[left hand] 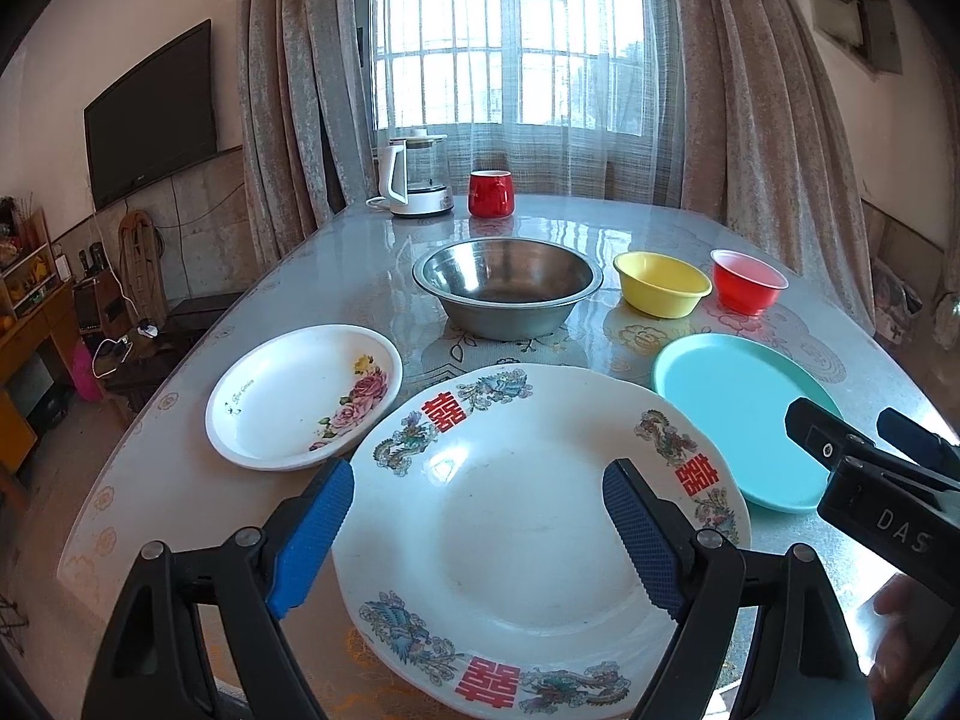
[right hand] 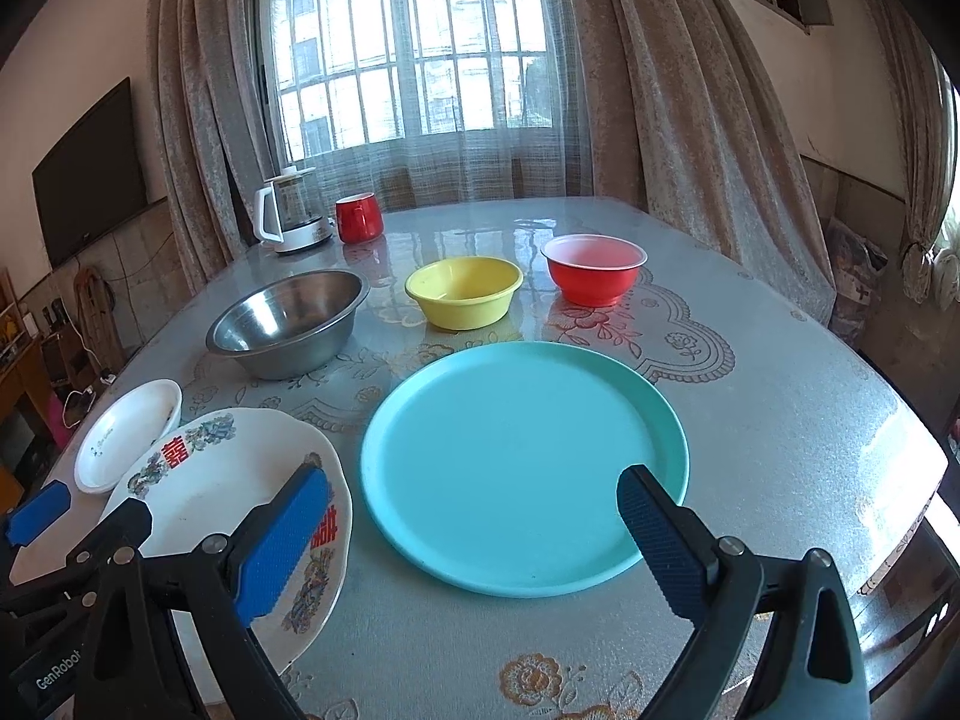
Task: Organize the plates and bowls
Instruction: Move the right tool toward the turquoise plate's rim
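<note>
The left gripper [left hand: 477, 525] is held spread above the large white dragon-patterned plate [left hand: 528, 540]; the right gripper [right hand: 474, 531] is held spread over the round turquoise plastic plate [right hand: 516, 456].

Steel bowl [left hand: 507, 285] shiny; teal plate [right hand: 522, 468] matt plastic.

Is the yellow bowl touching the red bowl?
Apart. The right wrist view shows the yellow bowl and the red bowl with a clear strip of table between them.
</note>
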